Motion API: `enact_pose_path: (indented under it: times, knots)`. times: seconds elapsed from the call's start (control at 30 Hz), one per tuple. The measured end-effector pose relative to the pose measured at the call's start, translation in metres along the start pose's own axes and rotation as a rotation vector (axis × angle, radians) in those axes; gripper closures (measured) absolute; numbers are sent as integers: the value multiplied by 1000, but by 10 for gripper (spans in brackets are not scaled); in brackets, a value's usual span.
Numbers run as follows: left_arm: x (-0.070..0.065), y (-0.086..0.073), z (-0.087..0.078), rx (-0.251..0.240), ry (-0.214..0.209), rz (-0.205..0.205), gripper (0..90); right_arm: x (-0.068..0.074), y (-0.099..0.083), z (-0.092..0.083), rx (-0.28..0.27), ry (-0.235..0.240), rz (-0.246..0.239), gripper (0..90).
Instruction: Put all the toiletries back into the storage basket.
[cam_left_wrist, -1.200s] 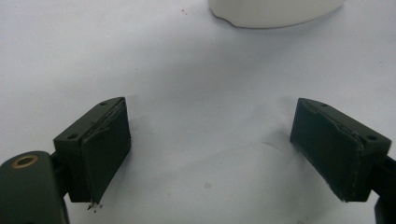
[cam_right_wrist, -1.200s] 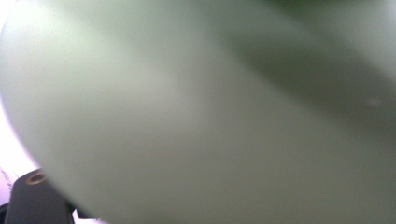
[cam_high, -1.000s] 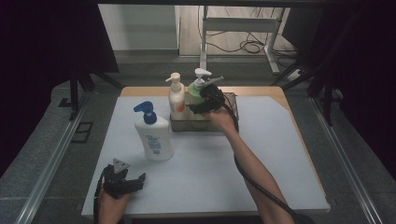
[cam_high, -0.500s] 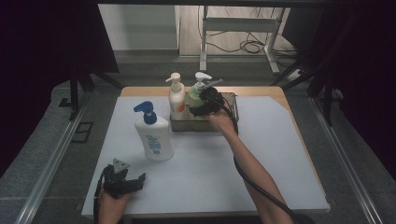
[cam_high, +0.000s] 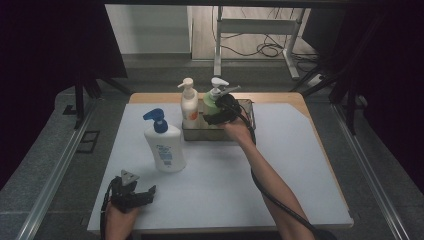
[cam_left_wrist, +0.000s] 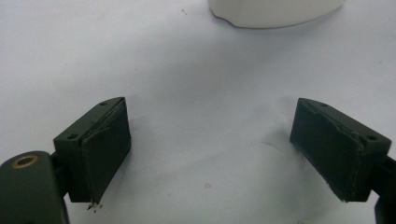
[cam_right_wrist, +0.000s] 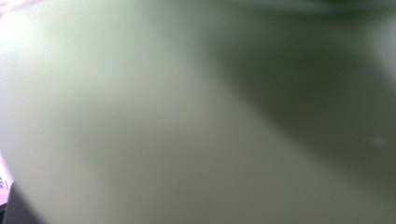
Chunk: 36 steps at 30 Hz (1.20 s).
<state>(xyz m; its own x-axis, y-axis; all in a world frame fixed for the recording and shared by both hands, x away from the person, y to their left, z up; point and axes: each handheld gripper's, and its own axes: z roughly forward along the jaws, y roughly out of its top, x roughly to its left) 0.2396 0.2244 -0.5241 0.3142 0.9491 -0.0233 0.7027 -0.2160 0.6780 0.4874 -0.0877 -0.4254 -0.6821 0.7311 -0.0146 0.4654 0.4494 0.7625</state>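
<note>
A green pump bottle (cam_high: 210, 101) stands in a dark tray (cam_high: 248, 121) at the table's far middle, beside a white and orange pump bottle (cam_high: 188, 103). My right gripper (cam_high: 214, 118) reaches in from the right and is shut on the green bottle's body. In the right gripper view the green bottle (cam_right_wrist: 140, 116) is a close blur that hides the jaws. My left gripper (cam_high: 145, 193) rests near the front left edge. It stands open over the bare white mat (cam_left_wrist: 205, 93), nothing between its pads (cam_left_wrist: 109, 149).
A white bottle with a blue pump (cam_high: 164, 146) stands on the mat between the tray and my left gripper; its base (cam_left_wrist: 275, 9) lies just ahead of the left jaws. The white mat (cam_high: 300, 165) covers the table. Dark floor and rails flank both sides.
The right hand has edged slightly left and toward the near side at the green bottle. The left gripper and the bottles have kept still.
</note>
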Motion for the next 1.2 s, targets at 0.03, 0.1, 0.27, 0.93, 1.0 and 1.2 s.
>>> enact_pose_path:
  times: [0.03, 0.1, 0.27, 0.93, 1.0, 1.2]
  knots:
    - [0, 0, 0, 0, 0, 0, 119, 0, 0, 0, -4, 0, 0, 117]
    - [0, 0, 0, 0, 0, 0, 119, 0, -1, 0, -9, 5, -2, 117]
    - [0, 0, 0, 0, 0, 0, 119, -2, -1, -1, -14, 18, -9, 109]
    - [0, 0, 0, 0, 1, 1, 120, -6, -12, -18, -17, 35, -37, 79]
    - [0, 0, 0, -1, 1, 0, 120, -6, -13, -21, -16, 38, -34, 82]
    - [0, 0, 0, -1, 0, 0, 119, -10, -19, -27, -8, 44, -35, 101]
